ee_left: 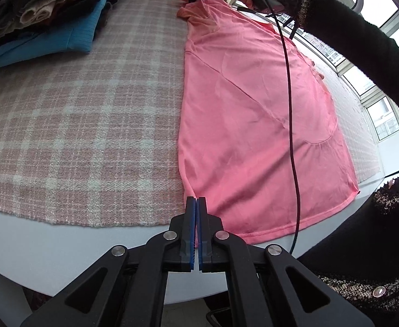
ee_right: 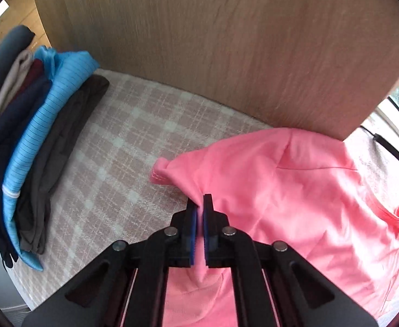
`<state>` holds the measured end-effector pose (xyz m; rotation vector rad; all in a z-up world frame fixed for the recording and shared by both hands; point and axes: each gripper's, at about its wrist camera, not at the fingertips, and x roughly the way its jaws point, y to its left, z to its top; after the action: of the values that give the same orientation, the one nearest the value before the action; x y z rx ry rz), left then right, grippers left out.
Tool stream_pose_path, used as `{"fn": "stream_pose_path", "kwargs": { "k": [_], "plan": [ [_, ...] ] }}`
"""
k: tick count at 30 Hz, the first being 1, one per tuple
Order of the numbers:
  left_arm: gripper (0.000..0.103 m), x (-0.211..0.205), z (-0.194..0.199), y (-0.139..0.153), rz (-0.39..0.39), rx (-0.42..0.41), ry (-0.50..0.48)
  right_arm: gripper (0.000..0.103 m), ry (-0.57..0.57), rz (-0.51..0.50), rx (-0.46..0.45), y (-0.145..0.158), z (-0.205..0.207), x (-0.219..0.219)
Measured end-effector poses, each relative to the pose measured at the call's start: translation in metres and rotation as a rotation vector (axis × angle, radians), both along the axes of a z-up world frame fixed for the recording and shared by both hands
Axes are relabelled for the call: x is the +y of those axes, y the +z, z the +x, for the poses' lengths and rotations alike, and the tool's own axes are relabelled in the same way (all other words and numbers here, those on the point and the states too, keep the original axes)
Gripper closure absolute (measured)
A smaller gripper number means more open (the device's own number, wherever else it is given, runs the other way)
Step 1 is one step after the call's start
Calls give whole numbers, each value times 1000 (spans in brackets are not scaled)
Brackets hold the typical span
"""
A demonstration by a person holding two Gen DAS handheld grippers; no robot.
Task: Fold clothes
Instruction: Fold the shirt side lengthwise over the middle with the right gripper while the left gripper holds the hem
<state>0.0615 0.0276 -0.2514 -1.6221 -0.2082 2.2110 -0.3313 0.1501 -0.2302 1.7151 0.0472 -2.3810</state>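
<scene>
Gripping pink T-shirt (ee_right: 294, 190) near sleeve fold, right gripper (ee_right: 199, 204) jaws clamped on fabric. Left gripper (ee_left: 196, 204) jaws pressed together at hem corner, pinching shirt edge. Shirt lies flat on plaid cloth (ee_left: 76, 122); folded clothes stack (ee_right: 36, 136) at far left.

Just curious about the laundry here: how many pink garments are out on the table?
1. A single pink shirt lies spread on the checked cloth, right of the stack of folded clothes. Both tools grip its left edge; the stack could hide more.
</scene>
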Motion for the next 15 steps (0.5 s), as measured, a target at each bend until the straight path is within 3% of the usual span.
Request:
{"fn": "stream_pose_path", "kwargs": {
  "k": [6, 10, 12, 15],
  "plan": [
    [103, 27, 14, 24, -1, 23, -51, 99, -102, -121, 73, 42, 25, 76],
    [103, 53, 25, 32, 34, 29, -103, 99, -170, -149, 114, 48, 49, 121],
    [103, 70, 34, 31, 56, 18, -143, 99, -212, -148, 95, 41, 65, 155],
    [103, 99, 40, 16, 69, -53, -180, 96, -287, -103, 7, 0, 67, 188]
  ]
}}
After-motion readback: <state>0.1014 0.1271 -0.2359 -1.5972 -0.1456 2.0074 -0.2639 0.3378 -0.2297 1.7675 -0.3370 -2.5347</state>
